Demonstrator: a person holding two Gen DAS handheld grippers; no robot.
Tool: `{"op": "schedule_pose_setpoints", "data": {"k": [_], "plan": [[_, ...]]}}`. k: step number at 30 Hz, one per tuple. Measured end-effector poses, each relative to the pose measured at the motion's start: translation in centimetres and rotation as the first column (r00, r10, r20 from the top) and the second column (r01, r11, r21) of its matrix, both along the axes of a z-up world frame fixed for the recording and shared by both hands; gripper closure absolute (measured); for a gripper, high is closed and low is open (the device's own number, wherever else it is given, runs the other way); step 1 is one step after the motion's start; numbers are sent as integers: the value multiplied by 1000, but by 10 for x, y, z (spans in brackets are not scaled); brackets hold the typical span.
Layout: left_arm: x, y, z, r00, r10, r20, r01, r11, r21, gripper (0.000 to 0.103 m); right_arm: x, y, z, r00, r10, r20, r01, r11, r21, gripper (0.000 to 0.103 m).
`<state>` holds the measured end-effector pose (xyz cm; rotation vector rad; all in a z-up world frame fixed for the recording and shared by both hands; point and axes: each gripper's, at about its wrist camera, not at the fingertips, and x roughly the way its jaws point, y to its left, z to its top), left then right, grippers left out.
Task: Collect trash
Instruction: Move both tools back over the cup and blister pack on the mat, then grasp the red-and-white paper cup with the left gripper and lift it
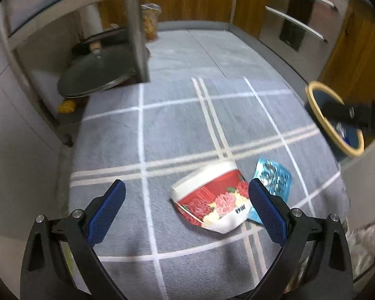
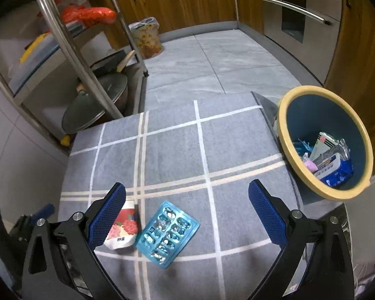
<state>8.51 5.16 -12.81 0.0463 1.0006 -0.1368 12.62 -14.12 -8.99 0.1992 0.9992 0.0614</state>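
A crushed red and white flowered paper cup point(image 1: 212, 197) lies on the grey checked mat, with a blue blister pack point(image 1: 275, 180) right of it. My left gripper point(image 1: 187, 210) is open, low over the mat, the cup between its fingers nearer the right one. In the right wrist view the cup point(image 2: 122, 230) and the blister pack point(image 2: 167, 232) lie near my open, empty right gripper point(image 2: 187, 210), the cup partly behind its left finger. A blue bin with a yellow rim point(image 2: 322, 140) holding several wrappers stands at the mat's right edge; it also shows in the left wrist view point(image 1: 335, 120).
A steel rack point(image 2: 70, 50) with a lidded pan point(image 2: 95, 105) stands left of the mat. A plastic jar point(image 2: 147, 37) sits on the grey floor tiles beyond. Wooden cabinets and a steel oven door point(image 2: 297, 17) line the back and right.
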Motion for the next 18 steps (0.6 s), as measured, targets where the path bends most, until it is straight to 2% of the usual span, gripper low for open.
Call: {"op": "schedule_pose_setpoints", "data": {"k": [3,5,14,18], "plan": [[3,-15,-15,998,-47,-40,49,998,32,6,6,0,-5,1000,9,-9,-9,1000,-8,5],[5,-21,-20,997,-52,-57,53,998,15,6,10,-2,-7,1000,8,-14,-8,1000,-4,5],[19,-42,-44,993,-13,-117,13,1000,-5,6,18,-18,-13,1000,10,-26,-10,1000,2,5],[23,-51,-54,989,-11,-146,18,999,47,6,20,-31,-13,1000,-5,-29,6,1000,16,5]]}}
